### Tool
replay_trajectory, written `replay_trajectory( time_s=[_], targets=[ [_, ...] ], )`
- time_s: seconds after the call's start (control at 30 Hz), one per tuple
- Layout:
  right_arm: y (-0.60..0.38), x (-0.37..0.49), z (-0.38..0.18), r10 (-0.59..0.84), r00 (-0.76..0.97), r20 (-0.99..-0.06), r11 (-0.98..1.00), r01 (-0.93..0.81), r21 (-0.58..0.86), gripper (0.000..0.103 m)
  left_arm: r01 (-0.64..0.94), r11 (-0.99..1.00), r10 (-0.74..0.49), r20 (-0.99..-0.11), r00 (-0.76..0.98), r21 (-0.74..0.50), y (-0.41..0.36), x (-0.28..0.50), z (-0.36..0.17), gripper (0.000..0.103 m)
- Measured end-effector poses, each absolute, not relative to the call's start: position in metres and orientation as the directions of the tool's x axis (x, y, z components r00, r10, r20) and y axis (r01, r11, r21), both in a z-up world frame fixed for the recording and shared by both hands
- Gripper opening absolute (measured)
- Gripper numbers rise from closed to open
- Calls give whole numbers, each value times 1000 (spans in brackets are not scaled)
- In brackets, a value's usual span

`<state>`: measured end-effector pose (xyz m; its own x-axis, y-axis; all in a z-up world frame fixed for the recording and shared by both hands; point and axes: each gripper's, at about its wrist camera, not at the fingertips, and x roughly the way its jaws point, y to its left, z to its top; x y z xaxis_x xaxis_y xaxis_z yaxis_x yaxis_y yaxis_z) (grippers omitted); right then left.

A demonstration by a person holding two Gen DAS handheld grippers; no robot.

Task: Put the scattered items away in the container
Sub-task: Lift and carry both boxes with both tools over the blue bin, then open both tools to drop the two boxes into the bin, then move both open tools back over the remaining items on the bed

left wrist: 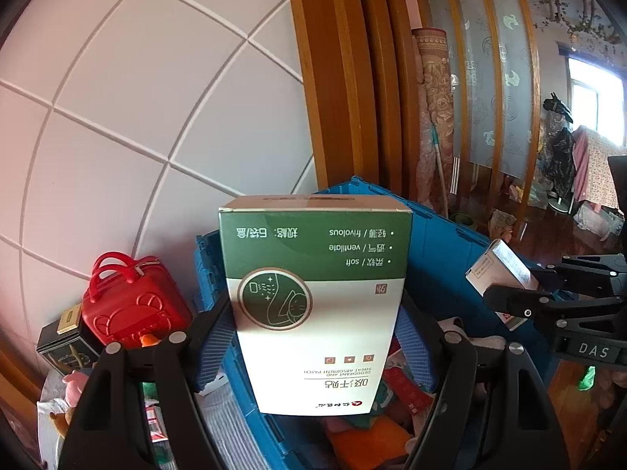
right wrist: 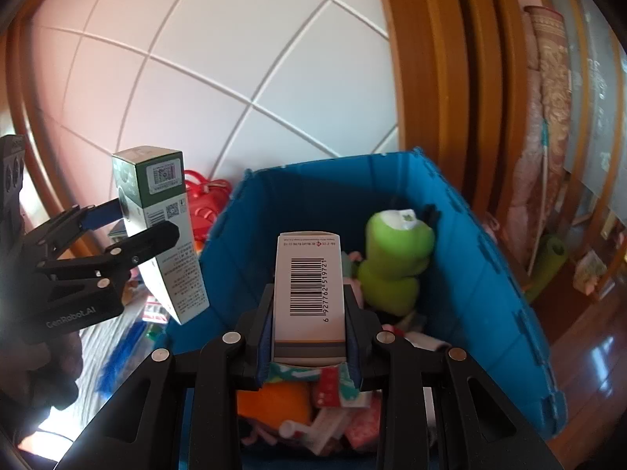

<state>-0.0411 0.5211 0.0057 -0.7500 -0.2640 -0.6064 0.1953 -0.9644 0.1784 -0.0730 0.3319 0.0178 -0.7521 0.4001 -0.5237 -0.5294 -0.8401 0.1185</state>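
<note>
Black tin [left wrist: 64,346]: dark, boxy, gold trim, far left against the white tiled wall [left wrist: 137,98].

Red case [left wrist: 131,305]: glossy moulded plastic, rounded corners, twin loop handles, just right of the tin and beside the bin's left wall.

Green-and-white box [left wrist: 317,305]: smooth printed cardboard, rectangular. Long axis runs away from the left camera, print upside down, green end farthest off. The left gripper [left wrist: 315,346] has its fingers pinching the box's two narrow sides with ribbed blue pads [left wrist: 213,346]. Box is held above the bin's left part. From the right camera it stands roughly upright, top leaning slightly left.

Blue bin [right wrist: 462,282]: rigid plastic crate with ribbed rim, open top. Inside lie an orange soft item [right wrist: 274,399], red-and-white packets and a green plush toy [right wrist: 395,262] leaning in the far right corner.

White box [right wrist: 309,293]: slim matte cardboard with barcode, long axis pointing forward over the bin. The right gripper [right wrist: 309,352] has its fingers clamped close on the box's sides.

Wooden door frame [left wrist: 341,78]: varnished, orange-brown, right of the wall.
</note>
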Motion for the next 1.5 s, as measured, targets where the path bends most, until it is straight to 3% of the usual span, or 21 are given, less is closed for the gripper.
replay_trajectory(
  time_s=[0.43,0.47,0.5,0.53,0.57,0.93,1.5],
  targets=[
    [559,-44,-1,-182,-768,-614,-981,104,161,33,-618,-782,487,-538,-688,83,382,-78,24,77],
    [560,-44,0,-169,-775,-609,-984,93,155,58,-618,-782,485,-545,-684,79,383,-79,24,88],
    [561,-44,0,-160,-782,-603,-985,82,155,101,-613,-787,482,-544,-687,77,383,-80,24,97],
    [563,-43,1,-151,-793,-591,-985,71,156,99,-608,-791,484,-539,-689,67,381,-80,24,103],
    [565,-43,1,-142,-799,-584,-986,63,154,103,-606,-794,488,-538,-687,54,378,-80,25,103],
    [532,-46,5,-216,-790,-574,-976,149,162,103,-511,-858,398,-566,-722,48,315,-76,11,103],
    [346,-50,8,-440,-685,-580,-883,446,144,103,-179,-982,102,-649,-754,54,99,-64,-36,103]
  ],
)
